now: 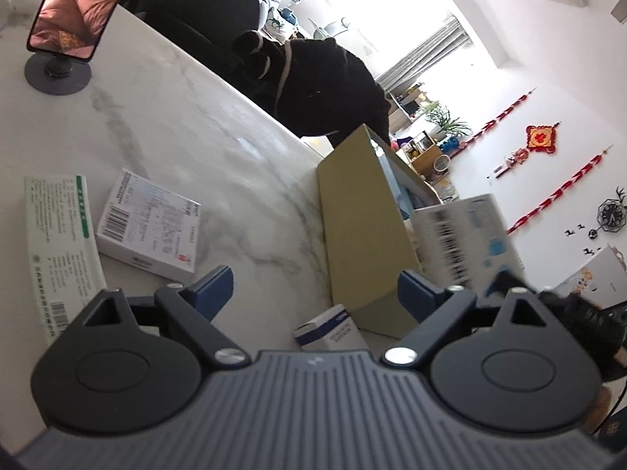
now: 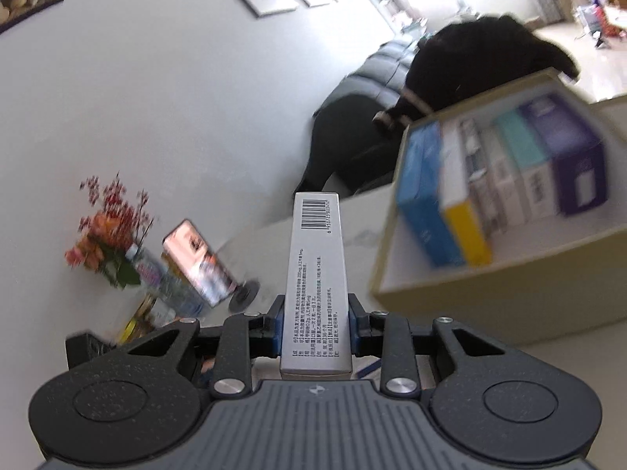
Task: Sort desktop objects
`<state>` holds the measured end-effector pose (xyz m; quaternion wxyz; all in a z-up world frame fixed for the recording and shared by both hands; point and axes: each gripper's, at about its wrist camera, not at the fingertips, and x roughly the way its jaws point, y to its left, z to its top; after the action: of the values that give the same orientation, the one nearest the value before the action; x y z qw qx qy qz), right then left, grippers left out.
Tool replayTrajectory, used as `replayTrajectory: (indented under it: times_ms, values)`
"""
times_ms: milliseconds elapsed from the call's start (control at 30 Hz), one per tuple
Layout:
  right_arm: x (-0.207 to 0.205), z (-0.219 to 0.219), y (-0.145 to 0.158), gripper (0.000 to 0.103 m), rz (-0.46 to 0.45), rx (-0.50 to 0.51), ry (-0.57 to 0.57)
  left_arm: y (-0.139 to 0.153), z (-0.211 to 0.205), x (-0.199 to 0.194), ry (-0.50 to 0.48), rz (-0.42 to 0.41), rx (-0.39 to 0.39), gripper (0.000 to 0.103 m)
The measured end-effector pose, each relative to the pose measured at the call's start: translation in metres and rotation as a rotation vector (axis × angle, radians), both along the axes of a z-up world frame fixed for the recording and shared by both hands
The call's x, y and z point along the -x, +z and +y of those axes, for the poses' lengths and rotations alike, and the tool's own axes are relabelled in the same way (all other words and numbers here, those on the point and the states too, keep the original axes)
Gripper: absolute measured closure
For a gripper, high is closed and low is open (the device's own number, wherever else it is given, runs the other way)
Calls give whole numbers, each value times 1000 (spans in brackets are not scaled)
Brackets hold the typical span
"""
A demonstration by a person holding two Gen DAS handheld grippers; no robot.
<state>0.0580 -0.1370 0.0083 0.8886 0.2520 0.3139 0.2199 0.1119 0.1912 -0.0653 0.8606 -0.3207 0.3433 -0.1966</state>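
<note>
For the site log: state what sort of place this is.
Most likely a home living room: red knot decorations on the wall, houseplants by the window, flowers and a marble table with medicine boxes.

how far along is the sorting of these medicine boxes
Done: several boxes already stand in a row inside the carton. In hand: the right gripper is shut on a grey box near the carton. Left: the open left gripper holds nothing, and three boxes remain on the table: a white one, a green-striped one, a small blue-and-white one.
</note>
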Motion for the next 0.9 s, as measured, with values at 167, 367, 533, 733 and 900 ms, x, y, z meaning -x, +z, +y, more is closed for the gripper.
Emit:
replayTrajectory:
  times_ms: [167, 367, 533, 733, 900]
  values:
    - [-4, -45, 18, 71, -36, 18, -129, -5, 4, -1, 5, 13, 0, 10]
    - [-16, -89, 31, 71, -68, 132, -307, -8, 8, -2, 22, 31, -6, 9]
    - [-32, -100, 29, 71, -70, 265, -388, -10, 10, -3, 32, 40, -11, 9]
    - [-51, -95, 21, 71, -72, 410, -420, -9, 11, -3, 34, 47, -21, 8]
    - [-66, -98, 14, 71, -57, 415, -427, -7, 12, -4, 35, 51, -20, 8]
